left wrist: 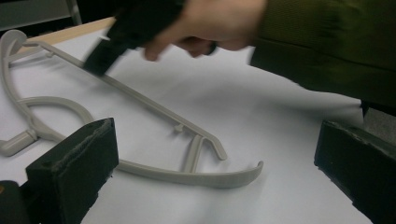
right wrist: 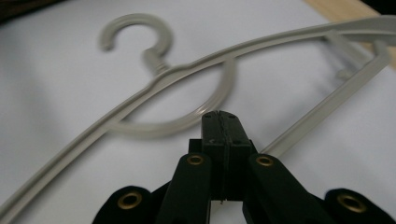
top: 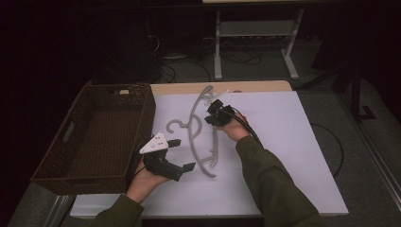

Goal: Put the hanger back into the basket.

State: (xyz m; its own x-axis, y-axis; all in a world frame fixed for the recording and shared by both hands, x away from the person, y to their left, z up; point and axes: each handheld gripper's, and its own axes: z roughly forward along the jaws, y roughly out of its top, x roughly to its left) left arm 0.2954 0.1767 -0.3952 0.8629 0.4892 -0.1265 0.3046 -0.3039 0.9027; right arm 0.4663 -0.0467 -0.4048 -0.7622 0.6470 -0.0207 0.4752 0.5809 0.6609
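Near the middle of the worktop (top: 293, 156), on its white cover, a grey plastic hanger (top: 198, 137) lies flat. Its hook (top: 176, 126) points toward the left edge, and its long arms run from the far edge down toward the near edge. At the left edge sits a dark wicker basket (top: 75, 156), with a small pale object at its far rim, too small to make out.

The right hand-held gripper (top: 215, 113) is over the far part of the hanger, beside the straight bar; the right hand (top: 234, 126) grips it from the near side, and a black cable (top: 250, 132) trails back along the olive sleeve (top: 274, 184). In the right gripper view the two black jaws are pressed together with nothing between them, their tip (right wrist: 221, 122) just over the curved inner loop (right wrist: 187, 116) of the hanger, and whether it touches the plastic cannot be told. The hook (right wrist: 135, 39) lies beyond it.

The left hand-held gripper (top: 182, 155) is near the basket's right wall, just left of the hanger's near arm, with a grey three-cornered plate (top: 154, 143) on top and the left hand (top: 144, 182) under it. Its jaws stand wide apart and hold nothing; in the left gripper view the hanger's near end (left wrist: 219, 176) lies on the cover between them, farther off.
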